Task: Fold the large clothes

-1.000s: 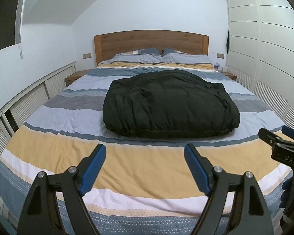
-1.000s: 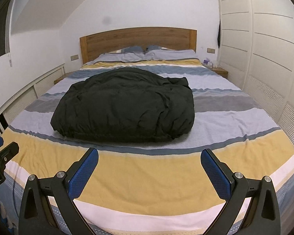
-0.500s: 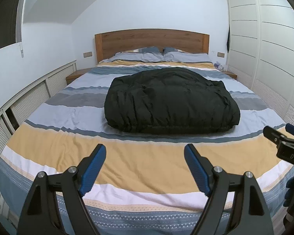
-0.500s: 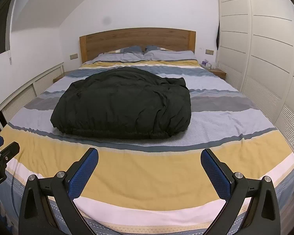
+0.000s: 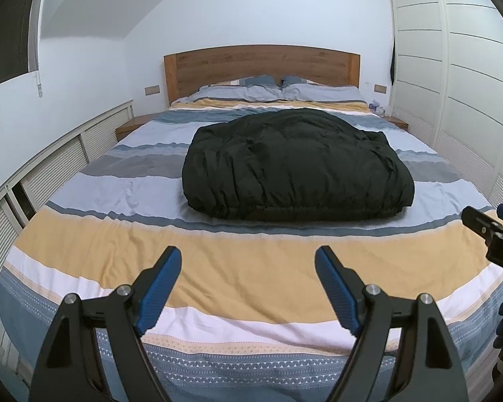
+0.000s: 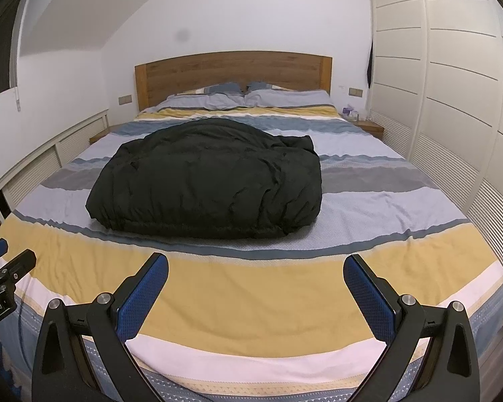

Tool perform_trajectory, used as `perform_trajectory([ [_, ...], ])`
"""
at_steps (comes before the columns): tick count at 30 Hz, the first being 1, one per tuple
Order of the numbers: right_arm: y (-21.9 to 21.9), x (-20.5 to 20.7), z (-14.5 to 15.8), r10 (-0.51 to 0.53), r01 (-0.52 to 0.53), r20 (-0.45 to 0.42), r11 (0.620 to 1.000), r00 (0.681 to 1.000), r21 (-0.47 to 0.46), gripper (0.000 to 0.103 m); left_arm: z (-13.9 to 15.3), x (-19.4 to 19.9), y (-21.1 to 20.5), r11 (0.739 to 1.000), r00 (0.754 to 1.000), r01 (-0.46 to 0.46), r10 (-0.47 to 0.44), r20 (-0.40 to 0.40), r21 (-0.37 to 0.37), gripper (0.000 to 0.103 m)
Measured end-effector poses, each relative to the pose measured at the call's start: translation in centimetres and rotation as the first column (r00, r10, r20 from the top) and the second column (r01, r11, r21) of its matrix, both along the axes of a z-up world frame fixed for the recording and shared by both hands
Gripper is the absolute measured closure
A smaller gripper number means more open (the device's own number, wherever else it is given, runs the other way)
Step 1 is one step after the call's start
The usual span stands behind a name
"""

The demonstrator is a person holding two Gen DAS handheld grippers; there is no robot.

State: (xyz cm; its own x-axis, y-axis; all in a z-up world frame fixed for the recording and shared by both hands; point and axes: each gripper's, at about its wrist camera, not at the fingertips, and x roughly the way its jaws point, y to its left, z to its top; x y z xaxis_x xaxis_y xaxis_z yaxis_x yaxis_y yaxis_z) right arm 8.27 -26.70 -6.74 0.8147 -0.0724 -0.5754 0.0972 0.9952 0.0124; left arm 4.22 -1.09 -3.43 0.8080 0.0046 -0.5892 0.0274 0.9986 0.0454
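The black padded garment (image 5: 295, 164) lies folded in a bundle in the middle of the striped bed (image 5: 218, 268), while the left gripper (image 5: 248, 288) and right gripper (image 6: 256, 293) hover spread wide and empty above the bed's near end.

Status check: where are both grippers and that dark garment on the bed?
Left gripper and right gripper open, empty, above the bed's foot. Puffy black jacket bundled mid-bed on striped bedspread, untouched. Nothing between fingers and jacket.
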Motion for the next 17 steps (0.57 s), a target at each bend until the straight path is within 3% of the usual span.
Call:
perform_trajectory([
  [17, -0.5, -0.6, -0.3, -0.011, 0.011, 0.003, 1.000, 1.000, -0.003, 0.001, -1.2, 0.5, 0.1, 1.000, 0.999, -0.012, 0.013, -0.038, 0.010, 0.022],
])
